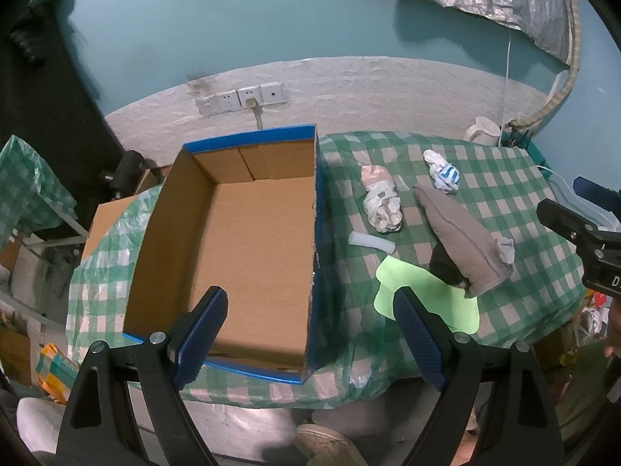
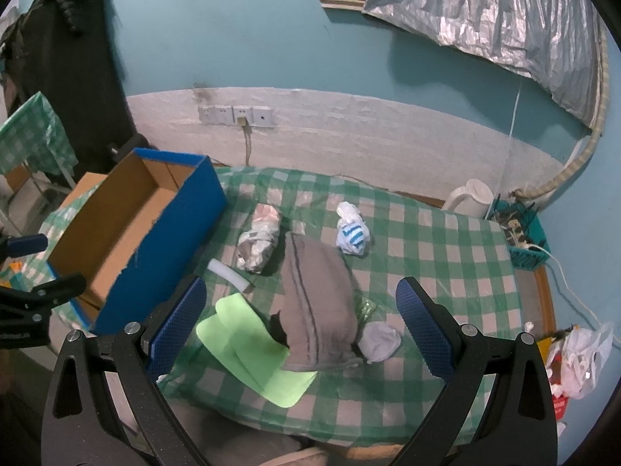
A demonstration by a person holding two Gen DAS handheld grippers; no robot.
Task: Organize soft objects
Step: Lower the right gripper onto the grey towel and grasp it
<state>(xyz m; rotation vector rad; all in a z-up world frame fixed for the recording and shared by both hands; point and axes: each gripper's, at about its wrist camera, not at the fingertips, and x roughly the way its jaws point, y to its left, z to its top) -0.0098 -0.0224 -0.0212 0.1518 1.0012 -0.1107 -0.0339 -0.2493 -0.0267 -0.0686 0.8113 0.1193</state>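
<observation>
An empty blue cardboard box (image 1: 248,248) (image 2: 128,233) stands on the left of the green checked table. To its right lie a folded grey cloth (image 1: 464,240) (image 2: 316,303), a green foam sheet (image 1: 425,291) (image 2: 248,341), a crumpled patterned bundle (image 1: 382,202) (image 2: 260,239), a white and blue rolled sock (image 1: 442,171) (image 2: 351,233), a white foam strip (image 1: 370,241) (image 2: 229,273) and a small grey sock (image 2: 380,339). My left gripper (image 1: 310,334) is open and empty above the box's near edge. My right gripper (image 2: 299,326) is open and empty above the grey cloth.
A white kettle (image 2: 471,196) and a teal basket (image 2: 522,237) stand at the table's far right. Wall sockets (image 2: 235,115) with a cable are behind. A white plastic bag (image 2: 580,353) lies off the right edge. A second checked table (image 2: 31,136) is far left.
</observation>
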